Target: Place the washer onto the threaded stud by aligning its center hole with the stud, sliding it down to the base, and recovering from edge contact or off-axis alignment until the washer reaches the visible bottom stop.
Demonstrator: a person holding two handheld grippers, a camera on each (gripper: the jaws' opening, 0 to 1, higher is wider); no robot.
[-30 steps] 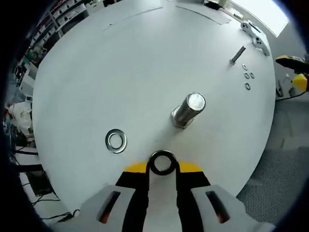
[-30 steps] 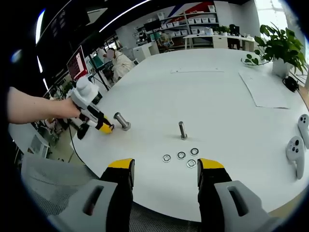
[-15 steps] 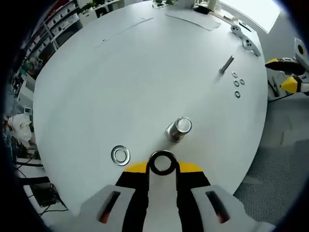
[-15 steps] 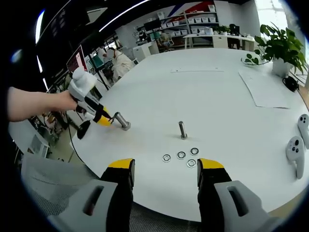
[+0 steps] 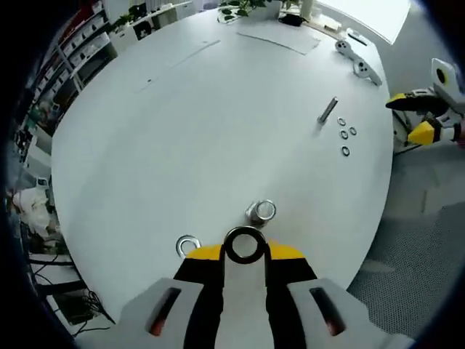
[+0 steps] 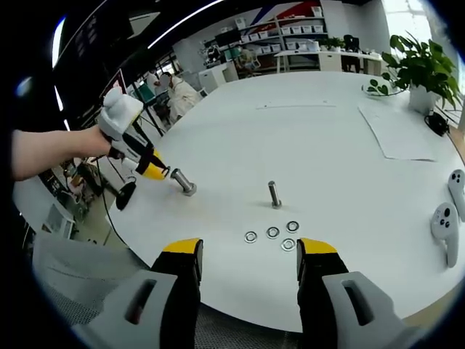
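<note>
Silver metal on a plain white table, yellow and black on the grippers.

The washer (image 5: 244,246) in the left gripper (image 5: 244,251) shines silver, dark at its hole; the jaws go yellow at the tips, black below, pale grey bodies with red slots. The threaded stud (image 5: 261,211) gleams silver. The white table (image 6: 327,160) carries four silver loose washers (image 6: 272,238). The right gripper (image 6: 248,256) shows yellow tips over black. Far right, the plant (image 6: 417,65) is green.

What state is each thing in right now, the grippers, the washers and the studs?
left gripper: shut on a washer, above the table.
right gripper: jaws open, empty.
large stud: upright, bare.
small stud: upright, bare.
four small washers: flat on the table.
loose washer: flat.
</note>
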